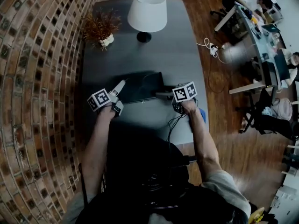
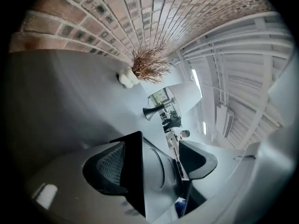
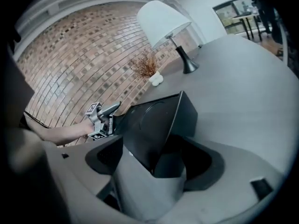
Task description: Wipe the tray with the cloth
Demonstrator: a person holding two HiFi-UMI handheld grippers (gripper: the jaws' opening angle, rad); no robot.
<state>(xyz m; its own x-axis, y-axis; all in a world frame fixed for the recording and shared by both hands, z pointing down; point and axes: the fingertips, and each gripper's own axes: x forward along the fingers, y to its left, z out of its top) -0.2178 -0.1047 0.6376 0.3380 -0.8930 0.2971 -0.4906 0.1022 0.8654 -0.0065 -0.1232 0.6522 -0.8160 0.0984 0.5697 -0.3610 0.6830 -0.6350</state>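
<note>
Overhead, head view: black tray (image 1: 140, 87) on grey counter (image 1: 187, 50), left gripper (image 1: 119, 97) at its left edge, right gripper (image 1: 164, 96) at its right; blue cloth (image 1: 202, 115), apparently, beside the right hand.
Left gripper view: fingers (image 2: 105, 167) apart, tray rim between, unclamped.
Right gripper view: fingers (image 3: 203, 162) apart, astride a tray corner.
Best practice: clamp one rim firmly before wiping.

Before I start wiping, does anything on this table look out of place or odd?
Nothing looks spilled or broken. One oddity: the left claw and the right claw both straddle ends of the tray, open, and neither holds a cloth. A blue thing, maybe the cloth, lies by the table edge.
</note>
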